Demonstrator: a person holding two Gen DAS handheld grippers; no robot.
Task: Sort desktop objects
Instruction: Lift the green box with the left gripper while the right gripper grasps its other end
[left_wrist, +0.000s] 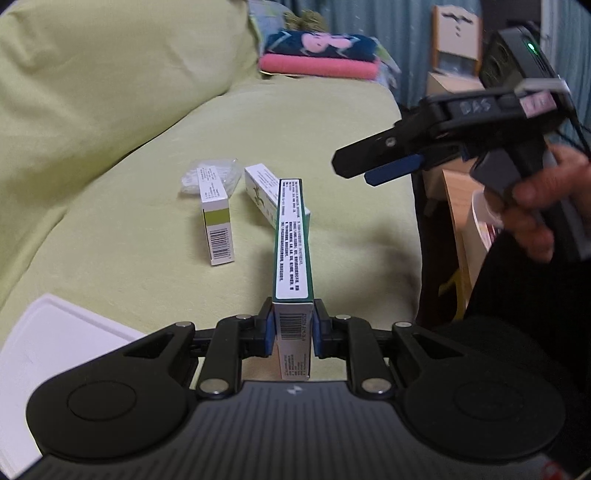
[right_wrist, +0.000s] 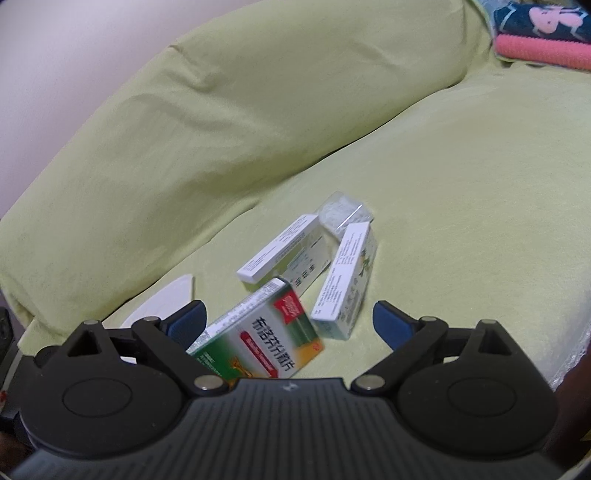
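My left gripper (left_wrist: 293, 328) is shut on the near end of a green and white medicine box (left_wrist: 293, 240), held edge-on above the green sofa seat (left_wrist: 351, 229). That box (right_wrist: 258, 336) shows its red, green and orange face in the right wrist view. It lies in the gap of my open right gripper (right_wrist: 290, 323), clear of both blue pads (right_wrist: 188, 321). A hand (left_wrist: 532, 206) holds the right gripper (left_wrist: 356, 171) in the air to the right. On the seat lie a white box with a barcode (left_wrist: 216, 218), a white and green box (left_wrist: 264, 192) and a clear plastic bag (left_wrist: 214, 175).
A white tray (left_wrist: 55, 332) rests on the seat at the near left. Folded pink and dark blue towels (left_wrist: 317, 55) sit at the far end of the sofa. The back cushion (left_wrist: 110, 92) rises on the left. Past the seat's right edge stands wooden furniture (left_wrist: 458, 221).
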